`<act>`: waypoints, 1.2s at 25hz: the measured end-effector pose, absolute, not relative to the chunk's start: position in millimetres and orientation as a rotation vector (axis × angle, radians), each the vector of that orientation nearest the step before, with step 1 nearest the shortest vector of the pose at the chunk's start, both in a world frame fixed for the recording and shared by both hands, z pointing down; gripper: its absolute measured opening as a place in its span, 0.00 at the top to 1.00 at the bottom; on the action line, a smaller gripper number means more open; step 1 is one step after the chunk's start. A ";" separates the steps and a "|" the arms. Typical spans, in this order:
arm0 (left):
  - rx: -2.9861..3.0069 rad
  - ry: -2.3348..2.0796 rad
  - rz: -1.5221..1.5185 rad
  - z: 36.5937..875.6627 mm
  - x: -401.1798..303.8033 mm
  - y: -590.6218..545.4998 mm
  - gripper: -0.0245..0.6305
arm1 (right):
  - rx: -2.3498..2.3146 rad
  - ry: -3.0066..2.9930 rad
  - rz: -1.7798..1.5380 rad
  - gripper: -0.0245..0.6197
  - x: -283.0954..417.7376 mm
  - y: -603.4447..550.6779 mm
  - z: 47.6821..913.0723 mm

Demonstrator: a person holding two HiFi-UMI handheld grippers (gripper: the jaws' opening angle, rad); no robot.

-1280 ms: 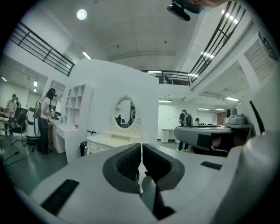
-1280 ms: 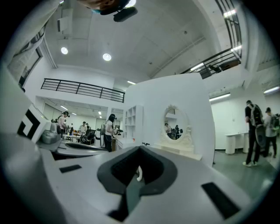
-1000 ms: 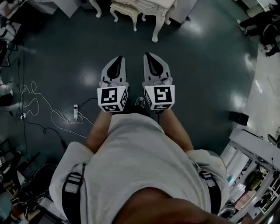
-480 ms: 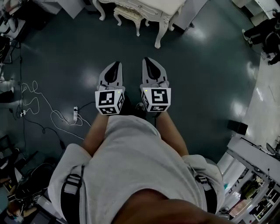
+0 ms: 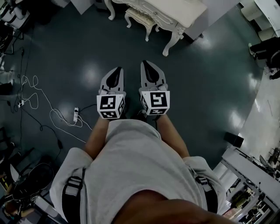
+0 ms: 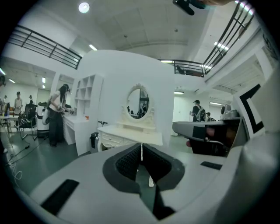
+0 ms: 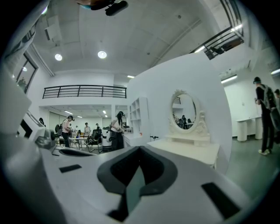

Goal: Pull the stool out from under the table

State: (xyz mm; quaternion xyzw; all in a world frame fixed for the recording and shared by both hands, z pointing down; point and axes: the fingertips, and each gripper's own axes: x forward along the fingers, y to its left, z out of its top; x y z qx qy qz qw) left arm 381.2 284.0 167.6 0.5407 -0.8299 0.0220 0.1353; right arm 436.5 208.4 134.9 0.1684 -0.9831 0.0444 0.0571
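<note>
1. floor (image 5: 210,78): dark, glossy, open between the person and the furniture.
2. bench (image 5: 183,11): cream dressing-table type with carved legs, at the top of the head view; an oval mirror (image 6: 138,101) stands on it.
3. stool (image 5: 141,19): cream with carved legs, tucked against the bench's front edge and partly under it. its long axis appears to run along that edge, its broad side facing the person.
4. left gripper (image 5: 116,72), right gripper (image 5: 147,65): side by side, pointing at the bench, well apart from the stool. both sets of jaws are pressed together on nothing.
5. cable (image 5: 52,116): loose on the floor, left.

handling note: close in, spread the jaws, take the near rail at two points, and draw straight back evenly so the legs clear the bench's legs.
</note>
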 end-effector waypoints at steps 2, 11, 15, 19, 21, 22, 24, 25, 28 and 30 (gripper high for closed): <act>1.588 -2.380 0.049 175.3 355.0 280.1 0.94 | 0.503 -2.969 0.115 0.94 407.4 210.0 138.8; 1.654 -2.305 0.023 184.6 198.4 269.7 0.94 | 0.526 -2.903 0.073 0.94 231.0 194.9 136.0; 1.719 -2.271 0.009 179.1 144.2 263.3 0.94 | 0.536 -2.888 0.058 0.94 172.3 193.2 123.3; 1.740 -2.268 -0.001 178.4 93.2 253.7 0.94 | 0.560 -2.878 0.071 0.94 127.5 184.7 119.5; 1.734 -2.260 -0.019 179.0 77.5 247.4 0.94 | 0.553 -2.865 0.058 0.94 113.8 180.7 121.2; 1.729 -2.254 -0.027 180.4 70.8 244.0 0.94 | 0.549 -2.859 0.065 0.94 107.4 177.6 123.7; 1.716 -2.241 -0.023 187.4 58.1 236.2 0.94 | 0.541 -2.845 0.103 0.94 95.9 168.7 132.0; 1.709 -2.234 -0.016 191.8 51.8 231.6 0.94 | 0.535 -2.836 0.123 0.94 91.3 163.7 137.2; 1.694 -2.211 0.000 203.3 32.7 214.6 0.94 | 0.506 -2.811 0.149 0.94 79.9 147.4 152.6; 1.696 -2.200 0.022 208.7 19.0 197.9 0.94 | 0.487 -2.809 0.159 0.94 70.2 133.1 162.5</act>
